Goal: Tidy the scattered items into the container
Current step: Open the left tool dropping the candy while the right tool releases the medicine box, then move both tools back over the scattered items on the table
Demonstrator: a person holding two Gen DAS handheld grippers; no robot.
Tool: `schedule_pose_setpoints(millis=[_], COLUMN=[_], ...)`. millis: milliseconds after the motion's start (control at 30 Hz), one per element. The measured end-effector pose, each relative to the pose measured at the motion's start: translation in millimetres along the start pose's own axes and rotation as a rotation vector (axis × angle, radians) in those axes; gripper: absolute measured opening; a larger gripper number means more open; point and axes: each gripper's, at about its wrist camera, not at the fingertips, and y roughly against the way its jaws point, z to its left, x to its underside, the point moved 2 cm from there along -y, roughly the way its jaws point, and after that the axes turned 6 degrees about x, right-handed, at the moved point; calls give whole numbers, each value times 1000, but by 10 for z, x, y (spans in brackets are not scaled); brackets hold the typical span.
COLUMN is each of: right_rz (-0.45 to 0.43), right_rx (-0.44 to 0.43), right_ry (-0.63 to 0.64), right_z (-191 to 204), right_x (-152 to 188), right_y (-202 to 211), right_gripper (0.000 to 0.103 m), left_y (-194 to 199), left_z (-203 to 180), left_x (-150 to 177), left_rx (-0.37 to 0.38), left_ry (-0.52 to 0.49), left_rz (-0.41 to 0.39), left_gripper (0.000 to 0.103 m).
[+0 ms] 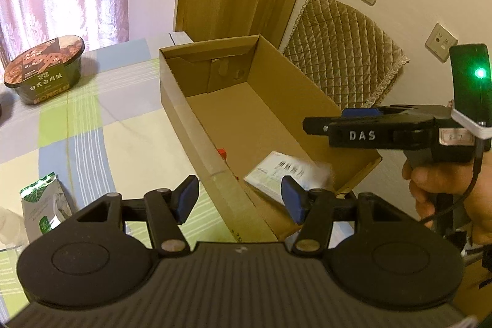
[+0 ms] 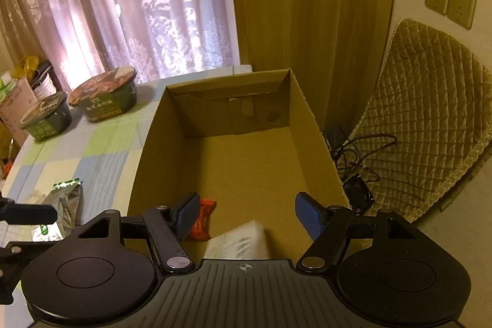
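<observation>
An open cardboard box point(image 1: 184, 119) point(image 2: 147, 162) stands on the table. On its floor lie a blurred white packet point(image 1: 286, 174) point(image 2: 240, 239) and a small red-orange item point(image 1: 222, 152) point(image 2: 203, 220). My left gripper point(image 1: 240, 200) hangs open over the box's near left wall, empty. My right gripper point(image 2: 248, 214) hovers open above the box's near end, just over the packet and holding nothing; in the left wrist view it reaches in from the right point(image 1: 319, 125), a hand around its handle. A green-and-white pouch point(image 1: 43, 211) point(image 2: 66, 202) lies on the table left of the box.
Two green instant-meal bowls point(image 2: 106, 94) point(image 2: 46, 119) sit at the far left of the checked tablecloth point(image 1: 92, 128). A chair with a quilted cover point(image 1: 344, 57) stands right of the box, with cables point(image 2: 353, 156) on the floor below. Curtains hang behind.
</observation>
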Motion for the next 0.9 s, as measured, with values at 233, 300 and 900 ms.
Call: schedule_pose_setpoints(millis=[233, 300, 900], right_rz=[-35, -51, -124], right_rx=[-5, -18, -241], right_ry=[-39, -53, 87], right_z=[-54, -31, 1327], right_x=[53, 74, 773], right_y=[175, 281, 1348], right_gripper=[74, 74, 103], left_y=[163, 238, 1361], left_z=[65, 79, 877], left_x=[98, 155, 1297], left_rx=[-19, -26, -224], left_ry=[23, 29, 152], left_rz=[-14, -21, -13], left_gripper=[54, 55, 60])
